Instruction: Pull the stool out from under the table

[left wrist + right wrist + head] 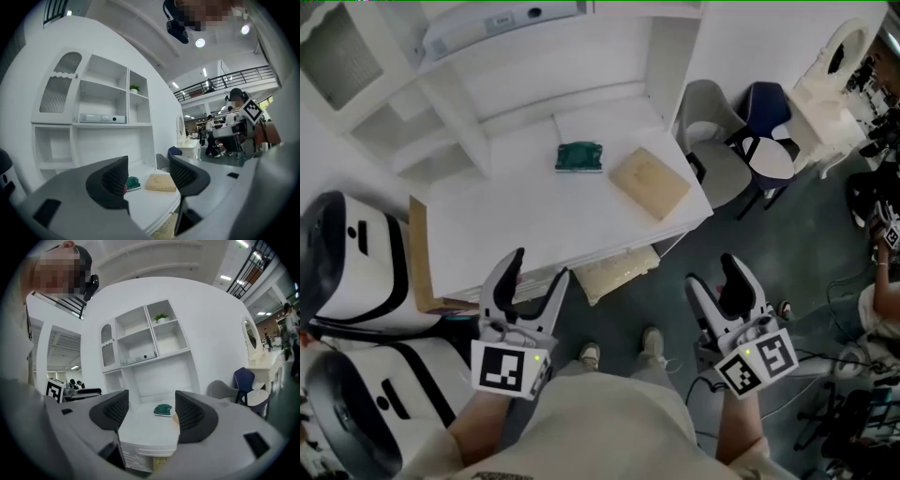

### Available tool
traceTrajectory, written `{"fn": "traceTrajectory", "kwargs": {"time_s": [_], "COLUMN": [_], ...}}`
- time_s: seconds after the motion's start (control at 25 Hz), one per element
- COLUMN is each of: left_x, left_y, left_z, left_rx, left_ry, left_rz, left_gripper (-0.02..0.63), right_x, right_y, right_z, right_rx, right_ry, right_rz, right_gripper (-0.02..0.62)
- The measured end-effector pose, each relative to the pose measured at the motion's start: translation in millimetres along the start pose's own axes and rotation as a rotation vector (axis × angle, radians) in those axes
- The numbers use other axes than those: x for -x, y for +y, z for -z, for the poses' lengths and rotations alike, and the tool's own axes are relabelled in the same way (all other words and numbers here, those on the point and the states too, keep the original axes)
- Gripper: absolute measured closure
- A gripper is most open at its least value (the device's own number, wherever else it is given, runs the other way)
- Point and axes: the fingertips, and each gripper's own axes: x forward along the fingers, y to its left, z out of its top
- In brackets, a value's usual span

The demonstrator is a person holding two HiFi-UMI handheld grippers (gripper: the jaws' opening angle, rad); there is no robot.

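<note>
The stool (617,270), with a cream textured seat, is tucked under the front edge of the white table (516,225); only part of the seat shows. In the gripper views a sliver of the stool (167,228) (158,465) shows below the table's rim. My left gripper (540,267) hovers open at the table's front edge, just left of the stool. My right gripper (712,274) is open too, over the floor to the stool's right. Nothing sits between the jaws of the left gripper (147,180) or the right gripper (151,416).
A green object (579,156) and a tan pad (649,182) lie on the table. White shelving (441,94) stands behind it. A grey chair (717,150), a blue chair (769,112) and a white vanity (834,75) stand at right. White-and-black machines (356,272) crowd the left.
</note>
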Motion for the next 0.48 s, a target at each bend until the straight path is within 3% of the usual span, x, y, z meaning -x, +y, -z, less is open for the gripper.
{"fn": "traceTrajectory", "kwargs": {"time_s": [0.48], "left_x": [-36.4], "left_y": [-47.7], "left_z": [11.4], "left_rx": [0.060], "left_ry": [0.048], "left_rz": [-0.194], "left_gripper": [0.331], "right_x": [-18.5], "right_y": [-83.5], "right_z": [7.3], "right_rx": [0.025], "right_ry": [0.136], "right_rz": [-0.185], "right_gripper": [0.279]}}
